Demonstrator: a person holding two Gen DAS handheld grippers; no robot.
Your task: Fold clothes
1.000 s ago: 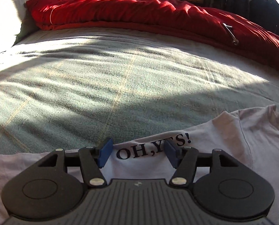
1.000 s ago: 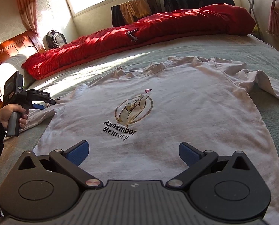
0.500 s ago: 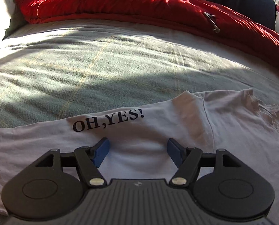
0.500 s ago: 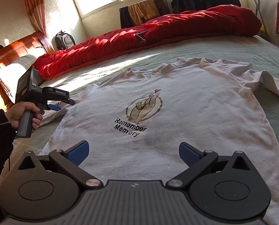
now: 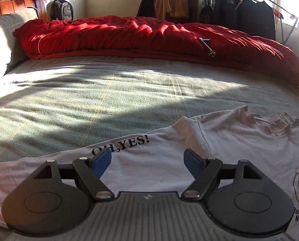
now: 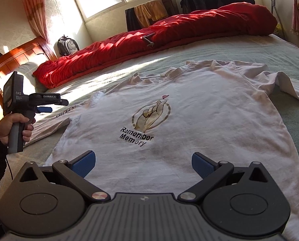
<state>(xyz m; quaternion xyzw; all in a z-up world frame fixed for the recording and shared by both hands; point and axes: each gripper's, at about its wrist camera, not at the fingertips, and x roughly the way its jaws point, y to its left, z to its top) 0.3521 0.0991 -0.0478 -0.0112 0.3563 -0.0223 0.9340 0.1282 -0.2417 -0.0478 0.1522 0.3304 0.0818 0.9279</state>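
T-shirt (image 6: 189, 124) lay spread face-up on the bed (image 6: 250, 48), collar toward the red quilt (image 6: 169, 34), its printed chest showing and both sleeves out to the sides. The left sleeve (image 5: 129, 154), lettered along its edge, stretched flat under the left gripper (image 5: 147, 159), whose jaws stood spread and held nothing. The right sleeve (image 6: 286, 88) lay rumpled near the bed's far side. The right gripper (image 6: 143, 163) hovered over the lower hem, jaws likewise wide apart and empty. No fold showed in the cloth, so the shirt appeared to be at the laid-out stage, with the left gripper placed as if to take the sleeve. By my reading, a sleeve fold would call for lowering those fingers to the cloth, pinching a single layer near the cuff, and carrying it inward across the chest.
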